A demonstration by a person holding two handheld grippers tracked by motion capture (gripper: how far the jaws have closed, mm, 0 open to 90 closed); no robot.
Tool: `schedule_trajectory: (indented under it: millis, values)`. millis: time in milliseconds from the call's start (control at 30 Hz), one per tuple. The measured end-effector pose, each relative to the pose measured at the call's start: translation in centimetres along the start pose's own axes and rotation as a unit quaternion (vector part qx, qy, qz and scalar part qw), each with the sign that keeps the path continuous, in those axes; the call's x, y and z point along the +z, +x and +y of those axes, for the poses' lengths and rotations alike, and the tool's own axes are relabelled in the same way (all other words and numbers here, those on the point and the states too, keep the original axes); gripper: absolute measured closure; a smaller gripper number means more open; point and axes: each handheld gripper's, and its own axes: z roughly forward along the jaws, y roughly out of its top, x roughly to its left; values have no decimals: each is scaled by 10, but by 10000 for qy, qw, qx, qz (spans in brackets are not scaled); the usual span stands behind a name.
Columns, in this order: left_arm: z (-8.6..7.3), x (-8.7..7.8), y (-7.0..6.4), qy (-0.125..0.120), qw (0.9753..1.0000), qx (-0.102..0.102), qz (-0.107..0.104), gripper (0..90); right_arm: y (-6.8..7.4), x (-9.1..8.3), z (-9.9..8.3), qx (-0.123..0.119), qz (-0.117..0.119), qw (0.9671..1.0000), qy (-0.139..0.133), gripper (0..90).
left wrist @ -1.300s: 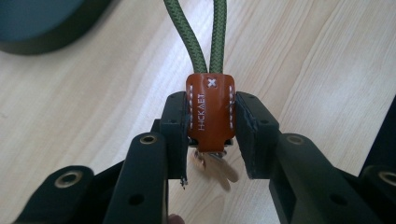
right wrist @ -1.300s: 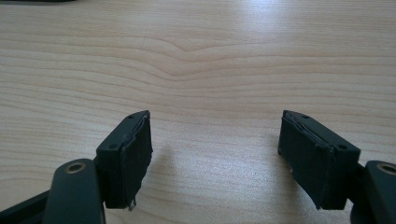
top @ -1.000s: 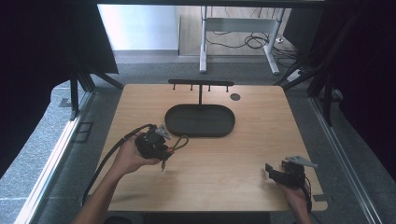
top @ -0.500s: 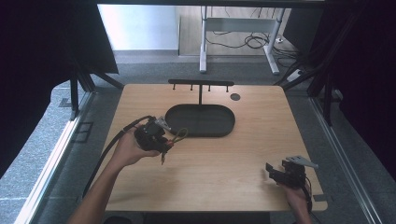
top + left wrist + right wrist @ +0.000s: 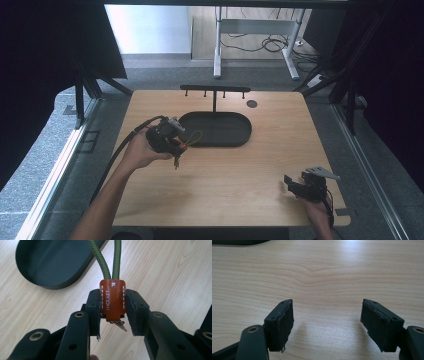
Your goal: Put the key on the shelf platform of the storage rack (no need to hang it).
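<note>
My left gripper (image 5: 113, 311) is clenched on the brown leather tab (image 5: 112, 300) of a key fob; its jaws squeeze the tab from both sides. The left gripper view shows white stitching, lettering on the tab, a green cord loop (image 5: 106, 258) running up to 12 o'clock, and a bit of metal key (image 5: 120, 326) under the tab. From the high view the fob is just a small orange speck at the left gripper (image 5: 172, 142), held above the desk (image 5: 225, 185) at the 9 o'clock end of the black oval tray (image 5: 215, 129). A black hook rack (image 5: 215, 90) stands at the tray's 12 o'clock.

My right gripper (image 5: 327, 325) is released, jaws wide apart over bare wood. In the high view it sits near the desk's 5 o'clock corner (image 5: 305, 187), well apart from the tray.
</note>
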Motion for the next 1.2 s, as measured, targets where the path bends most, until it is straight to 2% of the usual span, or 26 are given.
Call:
schedule_trajectory:
  millis: [467,633,733,900,1200]
  values:
    - [17,-8,5,0,10000,68,40,669,2,2,0,-23,24,10000,42,268]
    - [21,-9,6,-44,10000,22,83,669,1,2,0,-27,19,10000,42,270]
    - [23,-10,9,-78,10000,-32,-1,669,2,2,-1,-41,29,10000,54,270]
    - [23,-8,16,5,9999,-114,47,669,3,3,0,-69,38,9999,74,270]
    - [31,-9,20,-44,9997,-202,105,669,2,2,0,-56,40,10000,64,271]
